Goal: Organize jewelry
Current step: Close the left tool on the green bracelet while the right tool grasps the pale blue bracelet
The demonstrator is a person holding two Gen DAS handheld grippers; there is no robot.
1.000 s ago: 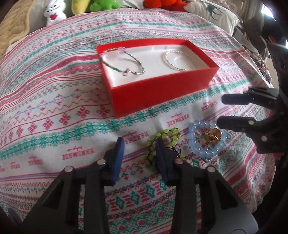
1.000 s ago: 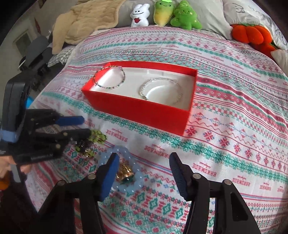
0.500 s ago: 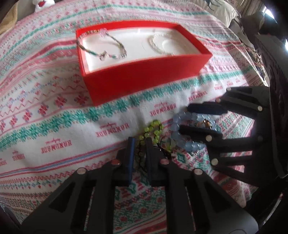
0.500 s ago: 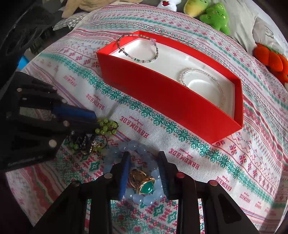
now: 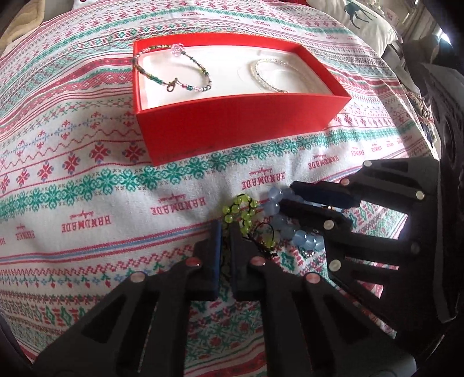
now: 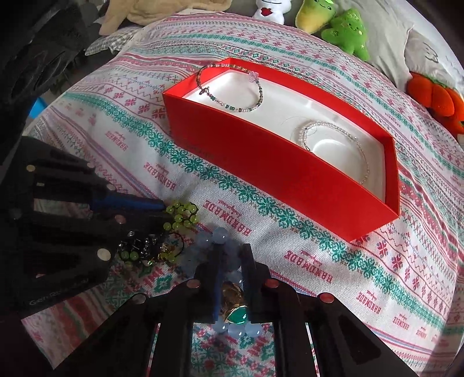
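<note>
A red box [image 5: 237,130] [image 6: 261,174] with a white liner holds a green-and-pink beaded bracelet [image 5: 174,69] [image 6: 232,87] and a clear beaded bracelet [image 5: 266,75] [image 6: 333,139]. In front of it on the cloth lie a lime-green bead bracelet [image 5: 240,211] [image 6: 181,216], a pale blue bead bracelet [image 5: 290,229] [image 6: 223,240] and a gold ring with a green stone [image 6: 235,307]. My left gripper [image 5: 225,229] is shut on the lime-green bracelet. My right gripper [image 6: 232,255] [image 5: 293,194] is shut on the ring and the blue beads around it.
A patterned cloth [image 5: 87,188] covers the rounded surface. Plush toys [image 6: 345,32] and an orange plush [image 6: 435,98] lie behind the box, with a beige blanket [image 6: 150,11] at the far left. A grey pillow [image 5: 365,17] lies at the far right.
Both grippers moved down onto the jewelry and closed: the left on the lime-green bracelet, the right on the ring inside the blue bracelet. The box has not moved.
</note>
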